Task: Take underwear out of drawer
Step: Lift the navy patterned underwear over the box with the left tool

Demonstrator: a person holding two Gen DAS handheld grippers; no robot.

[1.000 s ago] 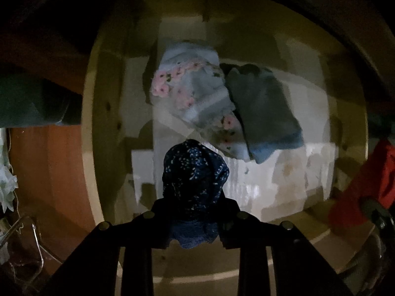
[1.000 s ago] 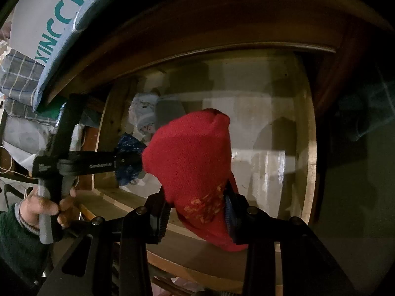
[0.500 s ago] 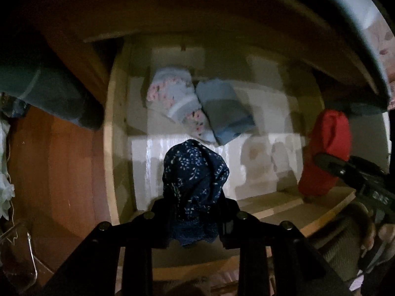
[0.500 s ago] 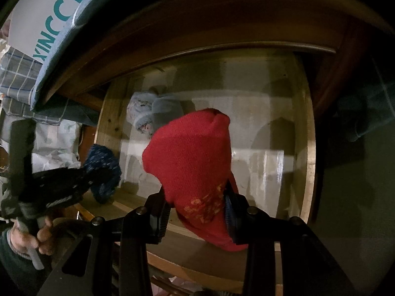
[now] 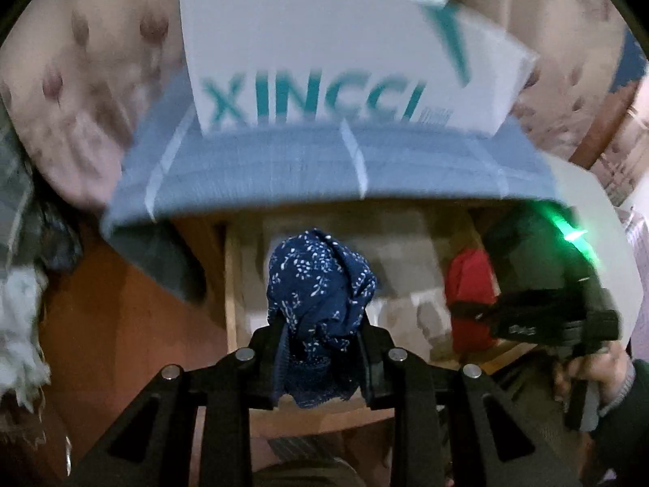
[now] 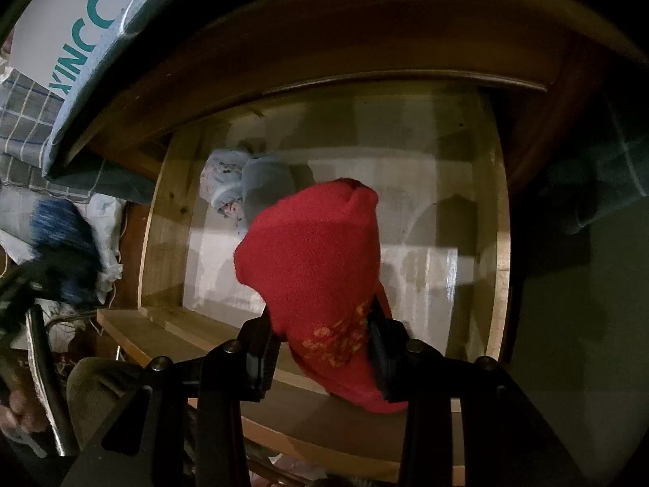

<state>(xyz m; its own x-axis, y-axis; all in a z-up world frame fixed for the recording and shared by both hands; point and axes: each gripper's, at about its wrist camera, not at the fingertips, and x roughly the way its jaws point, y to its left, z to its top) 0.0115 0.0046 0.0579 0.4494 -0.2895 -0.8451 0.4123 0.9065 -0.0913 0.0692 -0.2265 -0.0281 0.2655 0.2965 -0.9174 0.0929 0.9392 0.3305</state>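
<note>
Right wrist: jaws pinch red underwear; left jaws pinch navy underwear below white bag.

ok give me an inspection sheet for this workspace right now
surface: open wooden drawer, pale liner.
job's things: navy floral underwear in left gripper; red underwear in right gripper; floral piece and grey piece lying in the drawer.
clutter: XINCCI box on checked blue cloth.
grippers: both shut on fabric.
cables: thin pale cord beside the drawer.
surroundings: dim; tufted pink panel.
</note>
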